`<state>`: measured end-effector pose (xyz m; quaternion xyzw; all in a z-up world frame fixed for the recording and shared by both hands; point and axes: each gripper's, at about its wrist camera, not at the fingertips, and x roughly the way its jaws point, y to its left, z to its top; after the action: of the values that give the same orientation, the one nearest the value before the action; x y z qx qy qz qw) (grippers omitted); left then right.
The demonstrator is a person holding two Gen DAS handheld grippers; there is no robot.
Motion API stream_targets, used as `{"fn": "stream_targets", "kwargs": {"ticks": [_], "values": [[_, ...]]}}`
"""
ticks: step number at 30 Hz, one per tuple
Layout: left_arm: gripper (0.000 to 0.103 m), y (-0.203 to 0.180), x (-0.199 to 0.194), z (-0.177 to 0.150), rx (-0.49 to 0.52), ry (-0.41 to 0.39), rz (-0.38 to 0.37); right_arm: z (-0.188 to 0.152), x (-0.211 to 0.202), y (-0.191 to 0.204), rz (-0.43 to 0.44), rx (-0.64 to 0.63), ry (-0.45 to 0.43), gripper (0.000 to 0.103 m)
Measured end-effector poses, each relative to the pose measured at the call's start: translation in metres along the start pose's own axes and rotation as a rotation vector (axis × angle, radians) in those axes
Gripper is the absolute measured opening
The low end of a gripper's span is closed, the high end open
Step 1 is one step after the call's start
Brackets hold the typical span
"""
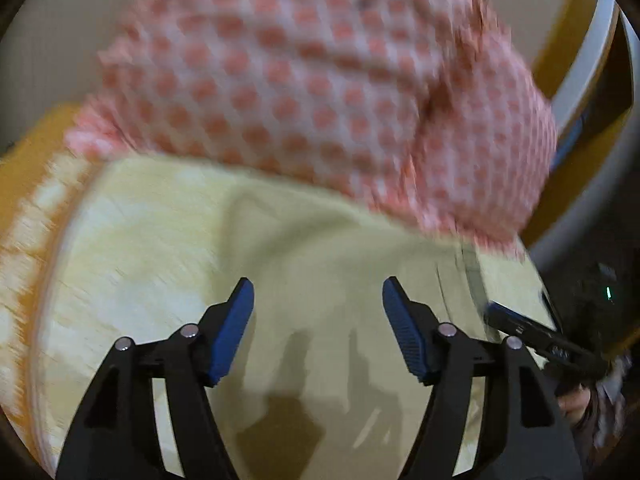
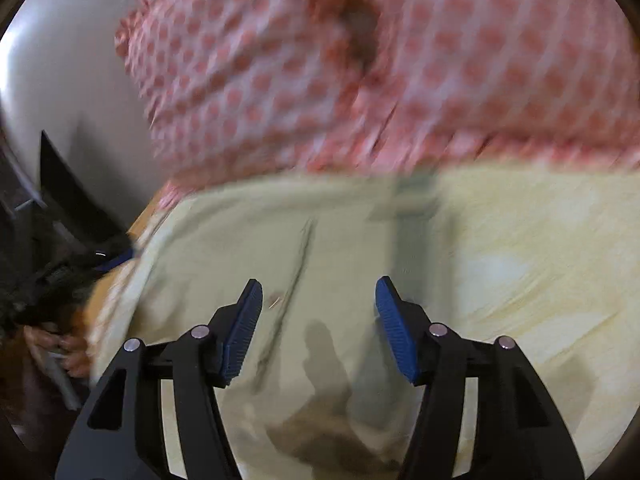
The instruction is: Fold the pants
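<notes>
The pale yellow-green pants (image 1: 304, 248) lie spread flat below both grippers and also fill the lower half of the right wrist view (image 2: 460, 248). My left gripper (image 1: 318, 292) is open and empty just above the cloth. My right gripper (image 2: 319, 290) is open and empty above the pants, near a seam line (image 2: 296, 276). The other gripper (image 1: 532, 330) shows at the right edge of the left wrist view. Both views are blurred.
A pink-and-white checked cloth (image 1: 320, 80) covers a bulky shape behind the pants; it also shows in the right wrist view (image 2: 360, 72). An orange patterned cover (image 1: 28, 208) lies under the pants. A pale wall (image 2: 68, 80) and dark clutter (image 2: 48, 280) stand at left.
</notes>
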<state>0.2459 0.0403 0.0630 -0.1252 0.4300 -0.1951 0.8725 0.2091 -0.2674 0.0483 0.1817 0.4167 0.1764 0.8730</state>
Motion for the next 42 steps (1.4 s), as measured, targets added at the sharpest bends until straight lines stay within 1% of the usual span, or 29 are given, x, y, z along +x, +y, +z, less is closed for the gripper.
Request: {"fn": "stream_targets", "kwargs": {"ticks": [1,2,3,4,5,6,7,8,9,10,11,12,13,15,17,20,21,22,27,28,29,32,42], "values": [[0.066,0.001,0.013,-0.004,-0.01,0.047,0.014,-0.002,0.011,-0.007,-0.012,0.05,0.044,0.06],[0.058,0.006,0.032,-0.009,-0.036,0.11,0.052,-0.004,0.015,-0.018,0.005,0.116,0.039,0.06],[0.058,0.006,0.033,-0.011,-0.03,0.077,0.065,-0.003,0.014,-0.025,0.014,0.163,0.034,0.057],[0.058,0.003,0.032,-0.011,-0.013,0.069,0.094,-0.003,0.013,-0.032,0.02,0.218,0.041,0.055],[0.057,0.0,0.031,-0.012,-0.002,0.078,0.131,-0.004,0.011,-0.038,0.025,0.269,0.044,0.054],[0.061,-0.002,0.027,-0.015,-0.001,0.069,0.151,-0.008,0.004,-0.04,0.003,0.308,0.04,0.055],[0.067,-0.004,0.019,-0.019,0.006,0.052,0.168,-0.012,-0.002,-0.036,-0.044,0.298,0.03,0.061],[0.08,-0.008,0.007,-0.026,0.024,0.024,0.196,-0.017,-0.01,-0.03,-0.117,0.262,0.009,0.077],[0.091,-0.012,-0.005,-0.034,0.041,-0.003,0.222,-0.024,-0.022,-0.012,-0.187,0.189,-0.034,0.085],[0.093,-0.017,-0.015,-0.045,0.058,-0.031,0.248,-0.035,-0.033,0.003,-0.212,0.118,-0.083,0.093],[0.096,-0.023,-0.028,-0.059,0.09,-0.064,0.283,-0.046,-0.042,0.016,-0.22,0.062,-0.117,0.095],[0.101,-0.028,-0.038,-0.072,0.123,-0.087,0.316,-0.063,-0.049,0.036,-0.243,-0.023,-0.157,0.096],[0.101,-0.037,-0.047,-0.092,0.163,-0.106,0.363,-0.079,-0.053,0.052,-0.265,-0.088,-0.182,0.101],[0.101,-0.046,-0.057,-0.122,0.196,-0.111,0.42,-0.108,-0.054,0.079,-0.301,-0.188,-0.226,0.102],[0.101,-0.047,-0.061,-0.146,0.189,-0.081,0.433,-0.133,-0.051,0.093,-0.333,-0.228,-0.233,0.102],[0.101,-0.04,-0.061,-0.171,0.142,-0.031,0.436,-0.15,-0.043,0.092,-0.347,-0.203,-0.225,0.102],[0.101,-0.038,-0.061,-0.175,0.128,-0.025,0.44,-0.155,-0.042,0.091,-0.355,-0.197,-0.217,0.102],[0.101,-0.037,-0.064,-0.181,0.123,-0.048,0.447,-0.159,-0.041,0.09,-0.357,-0.19,-0.209,0.102],[0.101,-0.038,-0.074,-0.197,0.121,-0.09,0.462,-0.183,-0.034,0.09,-0.377,-0.169,-0.159,0.102],[0.101,-0.039,-0.075,-0.199,0.122,-0.102,0.461,-0.186,-0.033,0.091,-0.395,-0.176,-0.163,0.102],[0.101,-0.039,-0.075,-0.201,0.128,-0.119,0.461,-0.187,-0.032,0.094,-0.413,-0.185,-0.168,0.102],[0.101,-0.039,-0.076,-0.205,0.134,-0.143,0.46,-0.187,-0.032,0.094,-0.428,-0.164,-0.157,0.102],[0.101,-0.039,-0.076,-0.206,0.139,-0.157,0.456,-0.189,-0.031,0.093,-0.445,-0.154,-0.17,0.102]]}}
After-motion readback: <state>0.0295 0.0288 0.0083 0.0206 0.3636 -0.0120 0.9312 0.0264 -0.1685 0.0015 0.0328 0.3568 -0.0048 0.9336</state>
